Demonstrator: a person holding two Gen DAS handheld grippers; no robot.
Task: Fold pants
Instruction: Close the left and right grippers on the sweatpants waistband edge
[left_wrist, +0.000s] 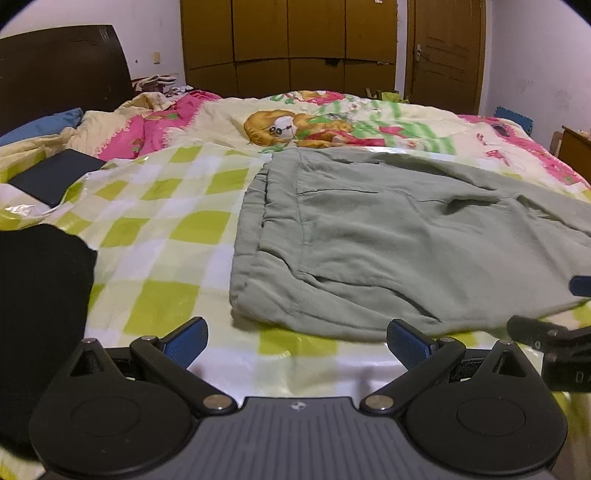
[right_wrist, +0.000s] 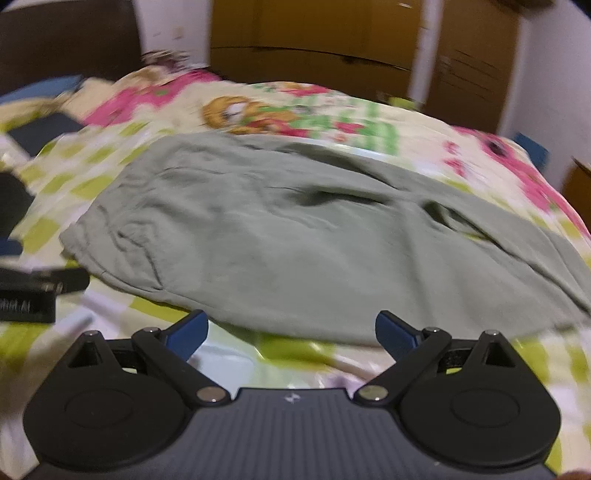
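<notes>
Pants (left_wrist: 388, 240), grey-green, lie flat on the checked sheet (left_wrist: 159, 221) of the bed, their right end cut off by the frame edge; the right view is blurred. Just before the near hem, left tool (left_wrist: 295, 343) and right tool (right_wrist: 291, 332) both hover spread, pinching nothing.

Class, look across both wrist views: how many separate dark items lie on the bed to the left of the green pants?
2. A flat dark blue item lies farther back, near the pillows. A black cloth item lies nearer, at the left edge beside the left claw. Others may be hidden out of frame.
</notes>
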